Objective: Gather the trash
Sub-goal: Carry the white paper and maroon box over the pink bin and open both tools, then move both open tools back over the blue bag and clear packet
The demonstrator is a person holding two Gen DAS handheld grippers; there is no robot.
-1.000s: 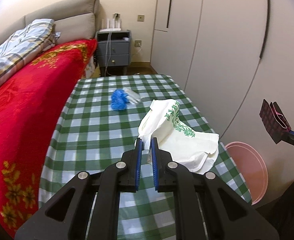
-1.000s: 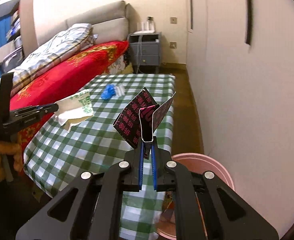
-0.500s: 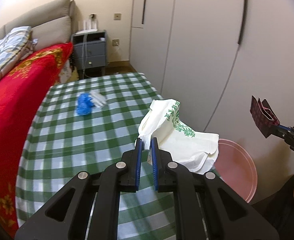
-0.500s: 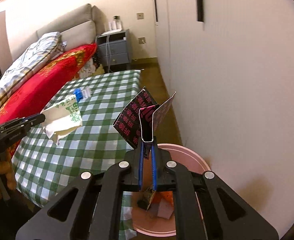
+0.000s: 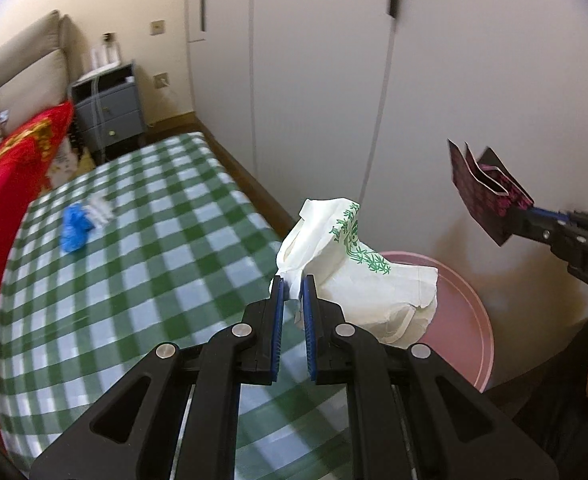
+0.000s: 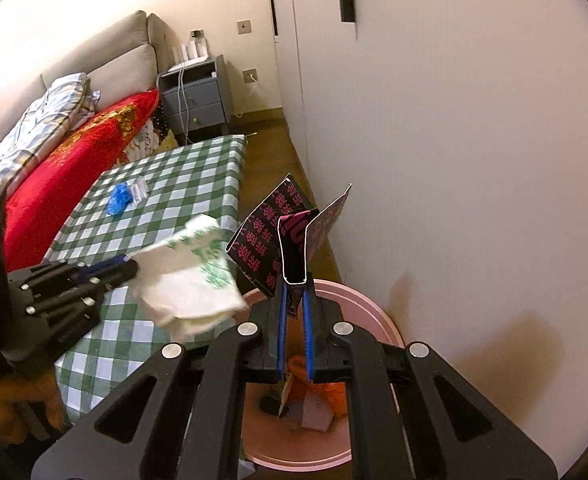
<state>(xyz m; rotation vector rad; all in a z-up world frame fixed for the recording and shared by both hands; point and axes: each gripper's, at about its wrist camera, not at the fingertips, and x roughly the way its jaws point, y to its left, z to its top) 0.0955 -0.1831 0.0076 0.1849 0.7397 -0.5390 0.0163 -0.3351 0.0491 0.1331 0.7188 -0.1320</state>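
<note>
We see the table [image 5: 142,248] under a green-and-white checked cloth, running alongside a bed with a red blanket [image 6: 74,168]. Beside the table's near corner, against the white wardrobe [image 6: 454,120], stands a round pink bin [image 6: 368,312] with orange and white scraps at its bottom.

Our left gripper [image 5: 292,292] is clamped on a crumpled white bag [image 5: 358,276] printed with a green leafy pattern; the bag is off the table and hangs over the bin's near rim. In the right wrist view the same bag [image 6: 190,272] juts out from the left gripper [image 6: 128,266], blurred.

Our right gripper [image 6: 294,292] pinches a folded black wrapper [image 6: 274,240] with pink characters, its flaps splayed upward, held above the bin. From the left wrist view the wrapper [image 5: 486,192] is seen in the right gripper [image 5: 528,216] near the wardrobe.

Far back on the table lie a crumpled blue scrap [image 5: 74,226] and, touching it, a small clear-white wrapper [image 5: 100,208].
</note>
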